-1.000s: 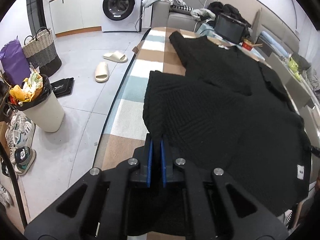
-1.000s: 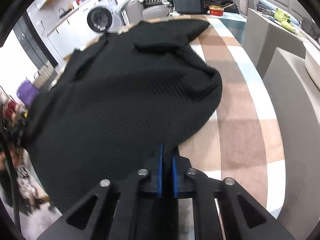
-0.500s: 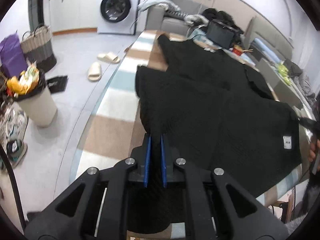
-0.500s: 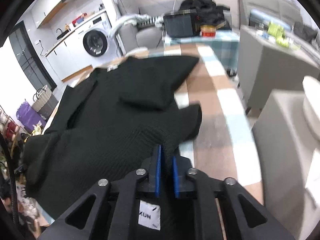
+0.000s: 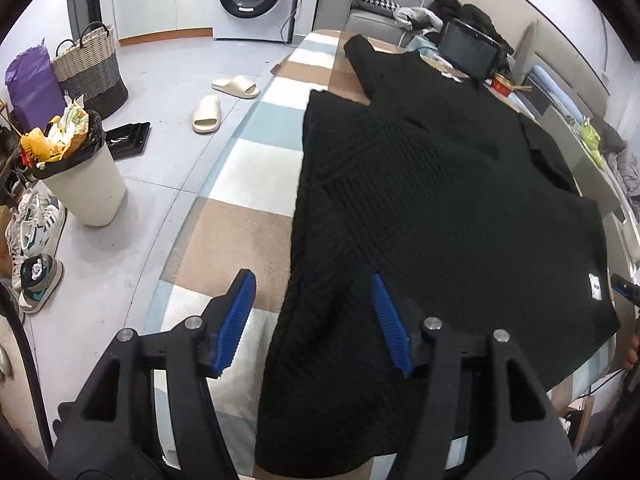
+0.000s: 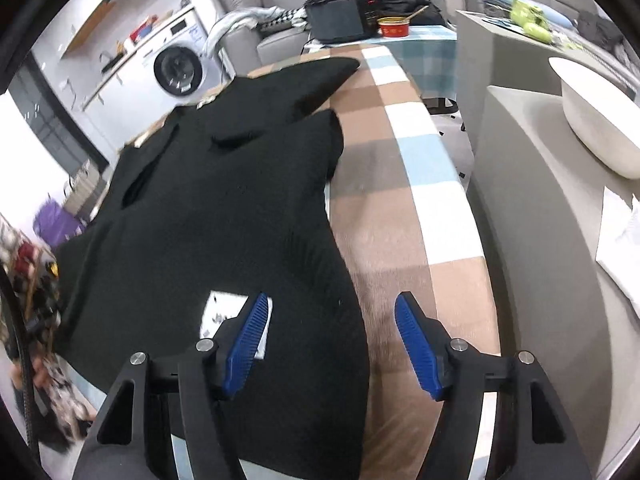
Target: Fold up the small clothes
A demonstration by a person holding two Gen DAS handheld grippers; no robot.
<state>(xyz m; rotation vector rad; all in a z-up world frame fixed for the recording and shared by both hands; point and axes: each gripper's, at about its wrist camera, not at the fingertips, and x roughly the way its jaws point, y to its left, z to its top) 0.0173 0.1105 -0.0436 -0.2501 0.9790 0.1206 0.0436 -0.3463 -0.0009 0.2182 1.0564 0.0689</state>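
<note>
No legible txt anywhere.

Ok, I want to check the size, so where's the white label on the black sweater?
The white label sits near the black sweater's hem at the right edge of the left wrist view; in the right wrist view it lies just behind the right gripper's left finger.

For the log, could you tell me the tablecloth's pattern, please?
Brown, white and light-blue checks on the tablecloth; right wrist view.

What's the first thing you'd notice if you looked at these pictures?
A big black sweater lies spread flat over a checked cloth, filling the middle of both views. At the bottom, each gripper's blue fingers are opening, with the sweater's near edge lying loose between them. On the floor to the left stands an overflowing bin.
</note>
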